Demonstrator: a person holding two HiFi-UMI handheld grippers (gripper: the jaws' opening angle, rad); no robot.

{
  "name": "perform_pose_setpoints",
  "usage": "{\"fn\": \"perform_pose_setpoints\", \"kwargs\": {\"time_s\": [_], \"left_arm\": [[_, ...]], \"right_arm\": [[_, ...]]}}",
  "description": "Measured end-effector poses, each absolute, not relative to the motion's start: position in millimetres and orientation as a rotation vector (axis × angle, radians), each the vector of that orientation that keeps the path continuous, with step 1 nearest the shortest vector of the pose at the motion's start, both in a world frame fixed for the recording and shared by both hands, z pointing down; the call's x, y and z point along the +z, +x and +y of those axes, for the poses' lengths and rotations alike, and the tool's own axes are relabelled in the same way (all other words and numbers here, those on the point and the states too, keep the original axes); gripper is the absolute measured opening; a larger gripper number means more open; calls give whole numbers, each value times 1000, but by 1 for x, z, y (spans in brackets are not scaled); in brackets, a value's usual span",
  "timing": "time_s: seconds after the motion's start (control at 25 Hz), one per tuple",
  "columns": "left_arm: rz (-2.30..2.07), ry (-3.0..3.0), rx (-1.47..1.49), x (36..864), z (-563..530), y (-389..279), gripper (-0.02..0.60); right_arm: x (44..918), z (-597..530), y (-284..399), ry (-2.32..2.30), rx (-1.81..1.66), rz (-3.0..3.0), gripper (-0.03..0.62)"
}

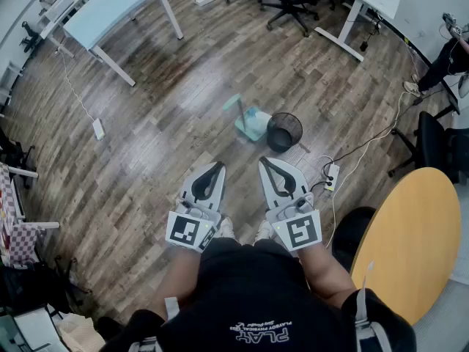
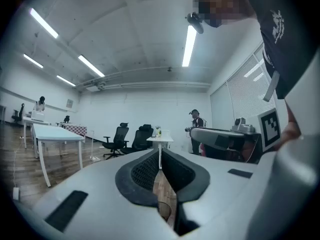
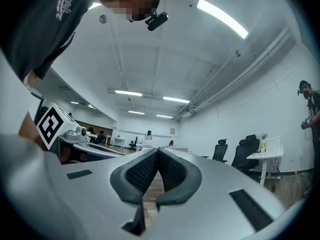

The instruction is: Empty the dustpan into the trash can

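Teal dustpan [image 1: 253, 125] down on the wood floor [image 1: 168, 108], just left of the trash can [image 1: 284, 131], touching it or nearly so; too small in the head view to tell which. Long thin handle [image 1: 239, 108] standing up from the pan's back edge, on the side away from the trash can. Contents not readable: a pale patch inside the pan, nothing surer.

Probably light, stiff moulded plastic, smooth and a little slippery under rubber pads. Not fragile, but apt to swing or pivot if pinched at one point. Best taken on the handle, fairly low for control, with a second grip higher up or on the pan's rim to tip the mouth over the trash can. The can itself: black open mesh, likely light too, so easy to nudge or topple if knocked by the pan.

Nearer than the trash can, well apart from it: left gripper [image 1: 218, 167] and right gripper [image 1: 264, 162], side by side at waist height, pointing roughly level toward the can. Both with jaws pressed together and nothing between them, only floor showing past the pads in each gripper view.

Below the trash can's right, a white power strip [image 1: 331, 173] and its cable; a trip hazard on the walk in. Farther right of the can, a round wooden table [image 1: 410, 233].
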State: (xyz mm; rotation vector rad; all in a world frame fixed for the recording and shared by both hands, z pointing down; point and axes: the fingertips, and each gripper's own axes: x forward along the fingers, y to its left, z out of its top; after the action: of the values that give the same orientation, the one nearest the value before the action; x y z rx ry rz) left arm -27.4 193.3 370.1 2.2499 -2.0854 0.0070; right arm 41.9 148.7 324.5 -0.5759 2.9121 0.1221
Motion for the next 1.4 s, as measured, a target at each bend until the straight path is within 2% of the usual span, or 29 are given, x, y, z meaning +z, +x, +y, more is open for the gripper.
{"fn": "perform_pose_setpoints", "kwargs": {"time_s": [0.36,0.6,1.0,1.4], "left_arm": [[-2062,2251,-22,369,210,-31,25],[-2024,2271,-33,372,231,-46,25],[-1947,2334,-34,381,246,-71,25],[-1893,2370,13,395,204,-85,25]], "right_arm": [[323,172,46,-607,192,2932,23],[325,190,35,-615,115,2910,25],[337,216,11,-732,174,2916,25],[351,179,-4,-786,175,2923,25]]}}
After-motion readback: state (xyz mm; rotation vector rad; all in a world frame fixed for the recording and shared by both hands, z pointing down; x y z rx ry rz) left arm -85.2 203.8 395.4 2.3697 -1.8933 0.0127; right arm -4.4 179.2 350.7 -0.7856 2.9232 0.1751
